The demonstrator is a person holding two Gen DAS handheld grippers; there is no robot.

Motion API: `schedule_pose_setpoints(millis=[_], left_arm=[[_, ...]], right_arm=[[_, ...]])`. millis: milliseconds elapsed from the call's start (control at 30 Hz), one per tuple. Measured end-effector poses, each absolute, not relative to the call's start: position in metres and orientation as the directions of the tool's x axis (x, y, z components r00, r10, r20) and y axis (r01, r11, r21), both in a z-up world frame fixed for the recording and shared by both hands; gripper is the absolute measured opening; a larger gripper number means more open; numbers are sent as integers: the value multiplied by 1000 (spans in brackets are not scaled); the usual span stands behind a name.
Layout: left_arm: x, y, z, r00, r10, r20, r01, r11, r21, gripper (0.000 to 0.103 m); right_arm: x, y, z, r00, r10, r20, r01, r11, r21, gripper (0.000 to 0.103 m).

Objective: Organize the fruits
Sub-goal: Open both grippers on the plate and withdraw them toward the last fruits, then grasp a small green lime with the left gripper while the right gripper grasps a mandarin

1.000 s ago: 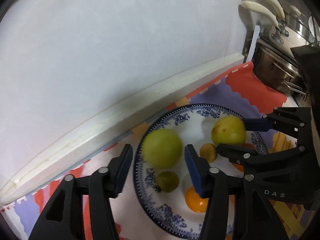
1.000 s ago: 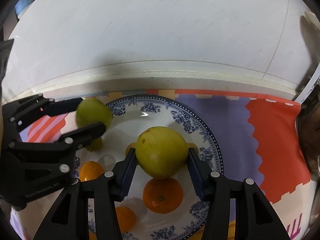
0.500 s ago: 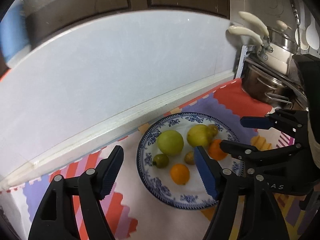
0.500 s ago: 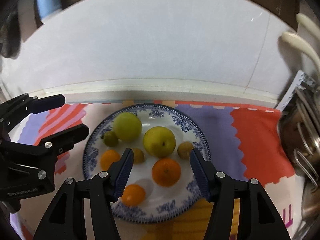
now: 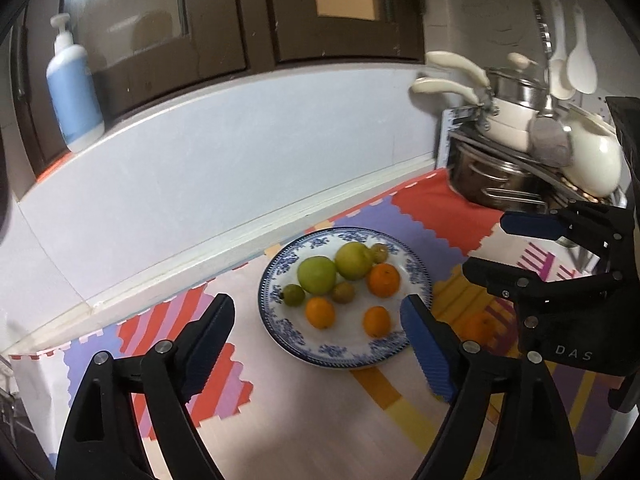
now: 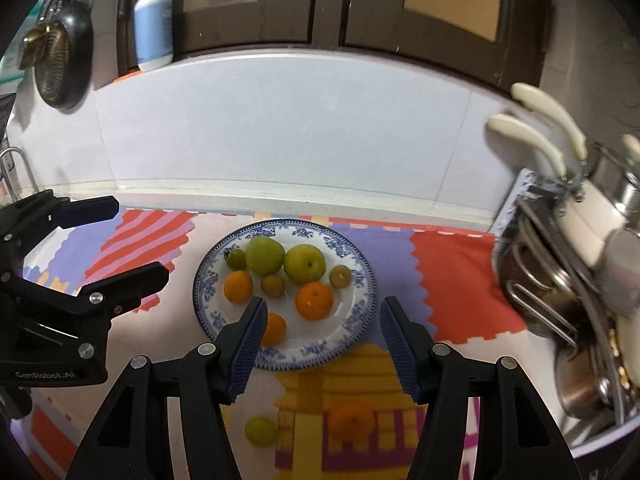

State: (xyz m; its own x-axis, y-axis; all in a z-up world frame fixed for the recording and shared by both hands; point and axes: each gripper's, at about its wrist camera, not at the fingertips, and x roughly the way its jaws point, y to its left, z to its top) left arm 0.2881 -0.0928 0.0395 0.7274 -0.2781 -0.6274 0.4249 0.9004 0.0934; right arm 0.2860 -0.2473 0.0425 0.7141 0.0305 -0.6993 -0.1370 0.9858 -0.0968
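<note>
The blue-patterned plate (image 6: 362, 264) sits on the patchwork mat (image 6: 452, 276) covering the tabletop, near the white wall tiles. On it lie eight fruits: a green apple (image 6: 263, 255) and a yellow-green apple (image 6: 304, 263) side by side at the back, touching or nearly so; a small green fruit (image 6: 236, 259) just left of the green apple; a small olive fruit (image 6: 340, 276) to the right of the yellow-green one; another small olive fruit (image 6: 273, 285) in the middle; and three oranges, one at left (image 6: 238, 287), one at centre right (image 6: 314, 301), and one at the front rim (image 6: 276, 330), partly hidden in the right wrist view by a finger.

Off the plate, nearer the camera, a green fruit (image 6: 261, 431) and another orange (image 6: 352, 421) rest on the mat, well apart from each other.

The right tool (image 6: 322, 334) hovers above the plate's near edge, its blue-padded fingers spread wide and holding nothing. The left tool (image 5: 318, 344) likewise hangs over the plate's near side with fingers apart and empty.

Stacked pots (image 6: 568, 280) with cream handles stand to the right, and a blue soap dispenser (image 6: 153, 24) stands on the ledge above the wall.
</note>
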Motion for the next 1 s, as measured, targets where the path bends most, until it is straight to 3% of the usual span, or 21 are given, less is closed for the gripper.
schedule_pose_setpoints(millis=[300,667,933,1000], left_arm=[[248,-109,35,699,-320,-640,469,880,72,88],[241,-130,-15,603,-370,-706,531,847,9,87],[249,-143,-47,538,-410,-736,589,808,-19,81],[252,-146,-54,523,-415,-745,594,804,-31,75]], right_arm=[[235,-257,45,717,14,-697,-112,989,-95,59],[219,-279,6,650,-12,-760,-65,995,-72,59],[224,-287,-28,599,-9,-801,-57,997,-54,59],[226,-288,-35,589,-3,-808,-59,997,-47,59]])
